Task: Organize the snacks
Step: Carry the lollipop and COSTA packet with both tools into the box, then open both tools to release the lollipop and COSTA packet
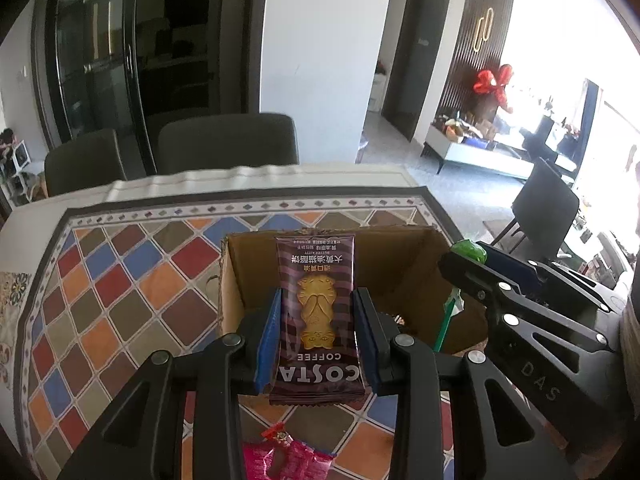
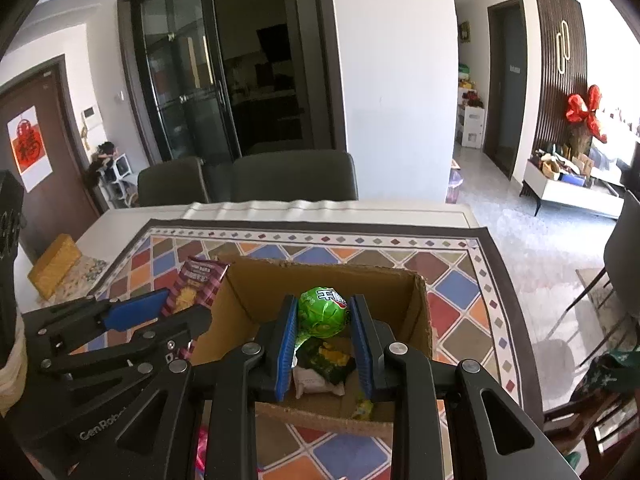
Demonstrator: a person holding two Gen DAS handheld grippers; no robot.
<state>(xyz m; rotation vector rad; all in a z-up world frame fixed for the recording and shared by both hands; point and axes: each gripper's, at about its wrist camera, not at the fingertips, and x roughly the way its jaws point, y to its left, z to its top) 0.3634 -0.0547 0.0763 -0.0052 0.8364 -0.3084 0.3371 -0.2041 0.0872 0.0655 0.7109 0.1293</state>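
Pink wrapper (image 1: pixel 280 456) left view only, yellow block (image 2: pixel 54 266) right

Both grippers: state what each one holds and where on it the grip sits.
Left gripper: brown striped Costa biscuit packet, pinched across its long side edges, lower half. Right gripper: green-wrapped round lollipop, clamped on its ball-shaped head.

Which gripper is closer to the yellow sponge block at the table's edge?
Left. The left gripper, holding the Costa biscuit packet, is on the side toward the yellow sponge block; the right gripper, holding the green lollipop, is farther away over the cardboard box.
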